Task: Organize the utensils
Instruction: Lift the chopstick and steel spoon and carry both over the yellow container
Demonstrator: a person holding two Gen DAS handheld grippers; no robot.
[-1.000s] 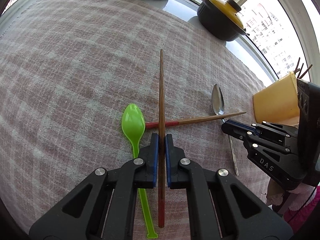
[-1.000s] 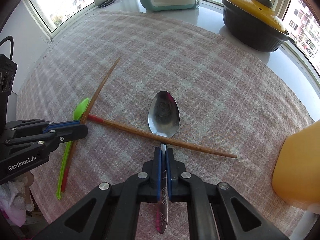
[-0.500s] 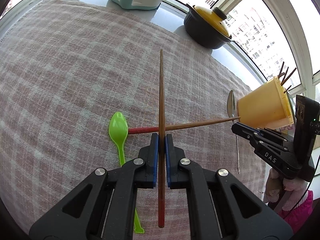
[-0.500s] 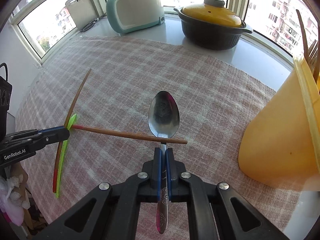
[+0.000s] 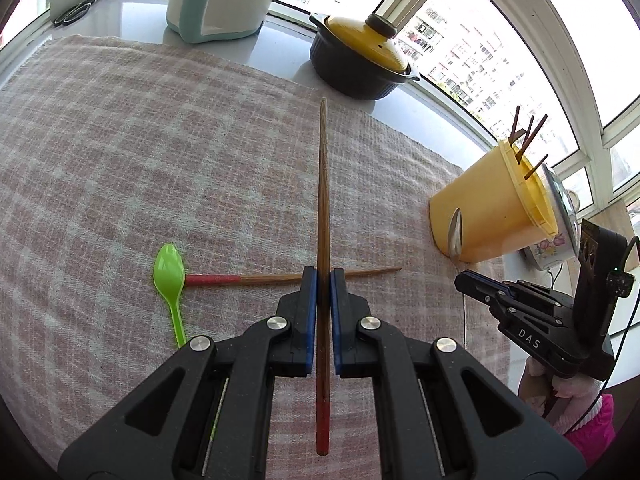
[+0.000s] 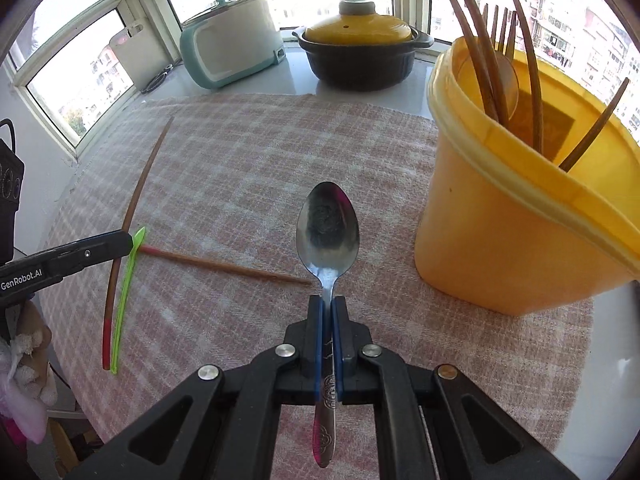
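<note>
In the left wrist view, the left gripper (image 5: pixel 323 276) is clenched on a wooden chopstick (image 5: pixel 322 200), gripped part-way along so that the thin tip runs far ahead and the red-painted end trails back between the gripper arms; holding it lengthwise like this probably keeps it in line for dropping tip-first or end-first into a container. Below it on the checked cloth (image 5: pixel 120 152) that covers the surface lie a second chopstick (image 5: pixel 280 279), pointing left to right, and a green plastic spoon (image 5: pixel 170 280) whose bowl touches that chopstick's red end. At the far right stands the yellow tub (image 5: pixel 492 216), already bristling with chopsticks, and the right gripper (image 5: pixel 460 278) carries a metal spoon (image 5: pixel 455 232) just in front of it. A dark pot with a yellow lid (image 5: pixel 360 60) and a pale green cooker (image 5: pixel 220 0) sit along the far window ledge, apart from the work. In the right wrist view, the right gripper is clamped on the metal spoon's handle, bowl forward and raised above the cloth, with the yellow tub close on the right and its open mouth tilted into view; the spoon seems to be held by the neck so the bowl can go over the rim. On the left, the lying chopstick, the green spoon and the left gripper with its held chopstick are all visible, so two utensils remain on the cloth for later.
</note>
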